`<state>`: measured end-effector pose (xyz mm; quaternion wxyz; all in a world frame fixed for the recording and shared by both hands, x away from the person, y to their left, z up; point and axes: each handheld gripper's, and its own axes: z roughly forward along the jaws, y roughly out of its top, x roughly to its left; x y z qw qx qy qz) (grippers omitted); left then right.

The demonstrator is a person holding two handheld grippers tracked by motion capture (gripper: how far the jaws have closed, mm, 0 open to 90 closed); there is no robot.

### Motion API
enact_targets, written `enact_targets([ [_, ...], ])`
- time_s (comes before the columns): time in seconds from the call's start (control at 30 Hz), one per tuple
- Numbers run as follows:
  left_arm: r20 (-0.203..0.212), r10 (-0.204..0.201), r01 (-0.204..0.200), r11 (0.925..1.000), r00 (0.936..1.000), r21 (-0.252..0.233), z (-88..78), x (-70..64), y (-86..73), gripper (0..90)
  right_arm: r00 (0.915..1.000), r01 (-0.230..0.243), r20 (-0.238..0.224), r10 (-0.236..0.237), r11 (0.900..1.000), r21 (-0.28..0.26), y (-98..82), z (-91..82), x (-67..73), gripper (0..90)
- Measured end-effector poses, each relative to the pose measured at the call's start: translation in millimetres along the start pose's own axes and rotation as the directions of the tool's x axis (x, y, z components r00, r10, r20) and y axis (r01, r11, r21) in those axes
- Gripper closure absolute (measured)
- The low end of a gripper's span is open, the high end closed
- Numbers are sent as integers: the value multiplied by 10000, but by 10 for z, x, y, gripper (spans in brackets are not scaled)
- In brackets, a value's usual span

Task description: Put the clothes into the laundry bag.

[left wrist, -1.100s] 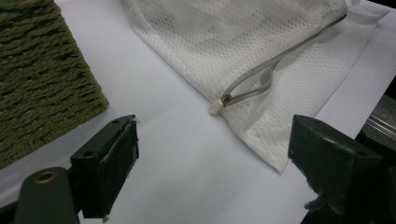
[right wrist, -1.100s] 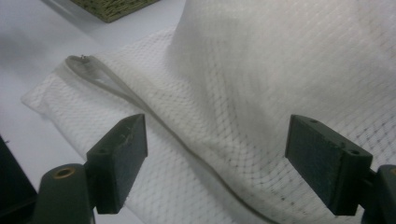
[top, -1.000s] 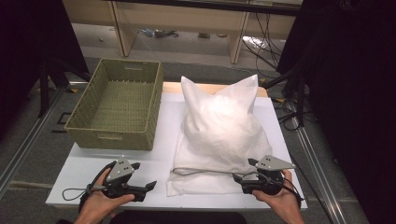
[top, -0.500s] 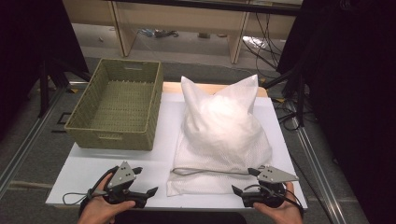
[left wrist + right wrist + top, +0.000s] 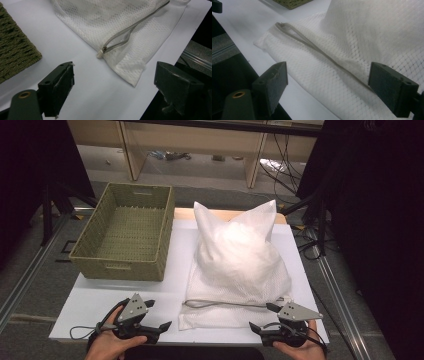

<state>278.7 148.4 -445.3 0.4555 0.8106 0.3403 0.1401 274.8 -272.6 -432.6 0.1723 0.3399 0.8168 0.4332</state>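
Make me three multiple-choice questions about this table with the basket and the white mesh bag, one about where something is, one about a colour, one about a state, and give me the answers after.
1. Where does the woven basket stand relative to the white mesh bag in the high view?
A. To its left
B. To its right
C. On top of it

2. What colour is the basket?
A. Red
B. Olive green
C. Blue

3. How does the left gripper stand?
A. Shut on the bag's zipper
B. Shut on the basket's rim
C. Open, with nothing between its jaws

Answers:
1. A, the basket sits at the table's left, the bag at its middle and right.
2. B, its weave is olive green.
3. C, the left gripper view shows the jaws wide apart over bare table, short of the zipper.
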Motion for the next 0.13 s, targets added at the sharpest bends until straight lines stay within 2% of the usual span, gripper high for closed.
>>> enact_targets([
  [0.03, -1, 145, -145, 9997, 9999, 175, -9, 13, 2, 160, 9999, -39, -98, 39, 10000, 67, -1, 3, 2, 172],
  [0.1, -1, 122, -122, 9996, 9999, 254, -5, 19, 7, 160, 10000, 46, 45, -46, 10000, -10, -4, -1, -3, 173],
  [0.13, 0, 14, -14, 9999, 10000, 137, 3, 11, 8, 160, 10000, 44, 42, -44, 10000, -8, -5, -3, -4, 173],
])
